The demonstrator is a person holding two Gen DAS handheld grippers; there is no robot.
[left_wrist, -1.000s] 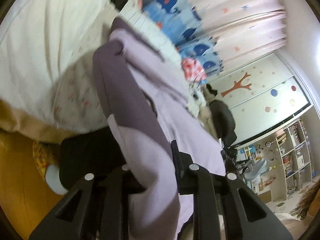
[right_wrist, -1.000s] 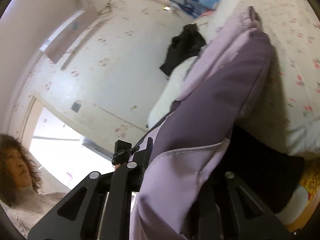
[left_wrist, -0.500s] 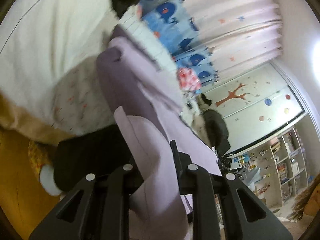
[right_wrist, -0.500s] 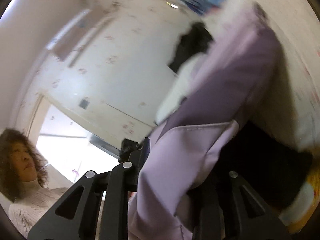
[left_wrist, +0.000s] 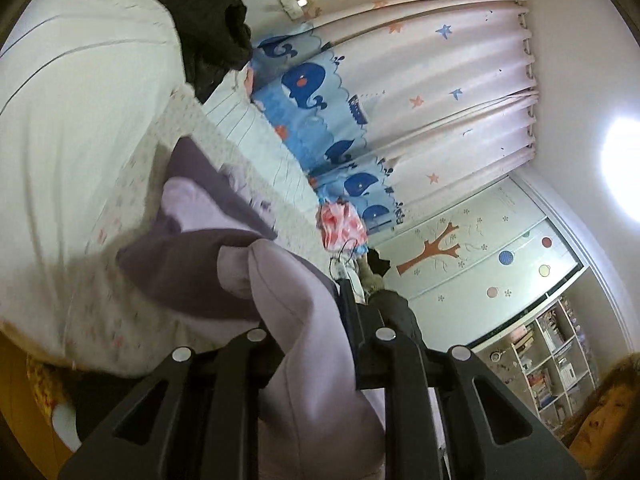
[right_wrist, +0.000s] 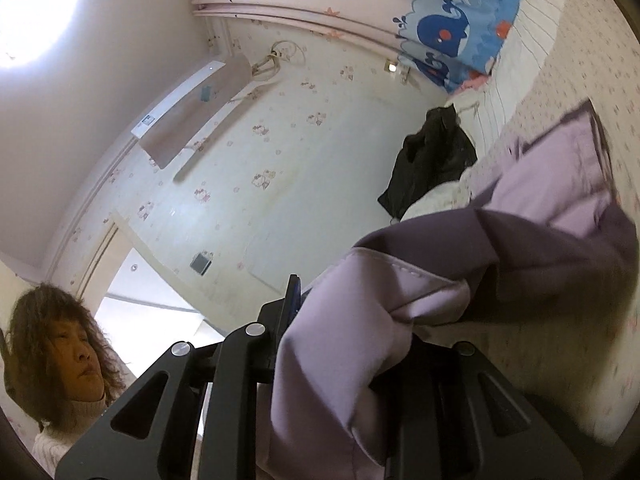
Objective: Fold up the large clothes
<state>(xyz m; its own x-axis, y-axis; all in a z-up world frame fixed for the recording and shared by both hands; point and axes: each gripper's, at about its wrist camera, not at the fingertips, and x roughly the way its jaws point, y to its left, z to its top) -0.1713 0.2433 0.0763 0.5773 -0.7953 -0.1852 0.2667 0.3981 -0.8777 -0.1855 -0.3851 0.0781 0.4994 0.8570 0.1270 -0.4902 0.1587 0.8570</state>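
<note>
- Left gripper (left_wrist: 312,312): black angular finger arms, triangular cut-outs, silver round screws.
- Right gripper (right_wrist: 344,320): matching black arms and screws.
- Person (right_wrist: 60,364) beside the right gripper: white ribbed turtleneck is worn.

The garment (left_wrist: 304,320) is pale lilac with darker purple panels (right_wrist: 560,256). The bed sheet (left_wrist: 132,208) is white with small pink flowers. A black piece of clothing (left_wrist: 208,28) lies on the bed. The curtain (left_wrist: 440,92) is pale pink with blue and orange stars; its lower band is light blue with navy whales (left_wrist: 304,80). The wardrobe door (left_wrist: 480,256) is cream with an orange-brown tree and coloured dots.
</note>
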